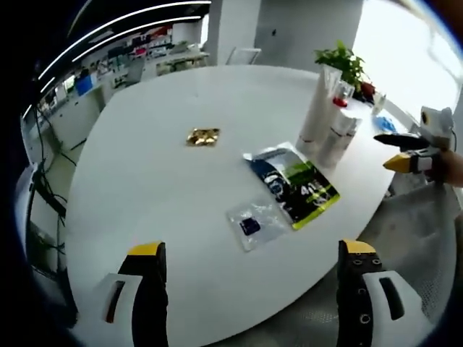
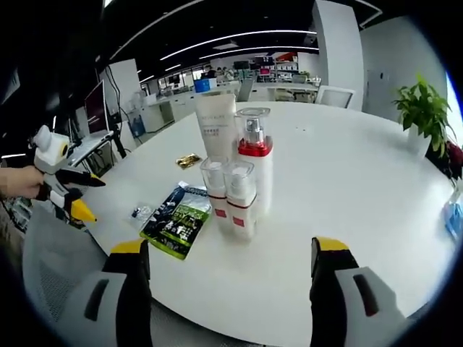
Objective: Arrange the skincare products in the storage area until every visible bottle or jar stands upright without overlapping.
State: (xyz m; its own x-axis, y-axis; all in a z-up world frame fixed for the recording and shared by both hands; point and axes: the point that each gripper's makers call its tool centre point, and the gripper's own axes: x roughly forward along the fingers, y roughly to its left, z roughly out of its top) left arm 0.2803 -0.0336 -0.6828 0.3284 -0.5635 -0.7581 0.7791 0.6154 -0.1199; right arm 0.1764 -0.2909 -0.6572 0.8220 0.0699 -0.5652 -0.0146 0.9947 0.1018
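skincare bottles (image 2: pixel 239 184) stood upright, clustered and touching, on the white surface (image 2: pixel 347 188) beside a green packet (image 2: pixel 176 218). left gripper (image 1: pixel 252 249) and right gripper (image 2: pixel 230 249) were both open, holding nothing.

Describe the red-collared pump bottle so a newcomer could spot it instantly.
On the big white round table, find the tight cluster of white skincare products near the front edge. The pump bottle stands upright there, right of the tall white tube and behind the two small bottles. Only it has a red collar under a clear cap.
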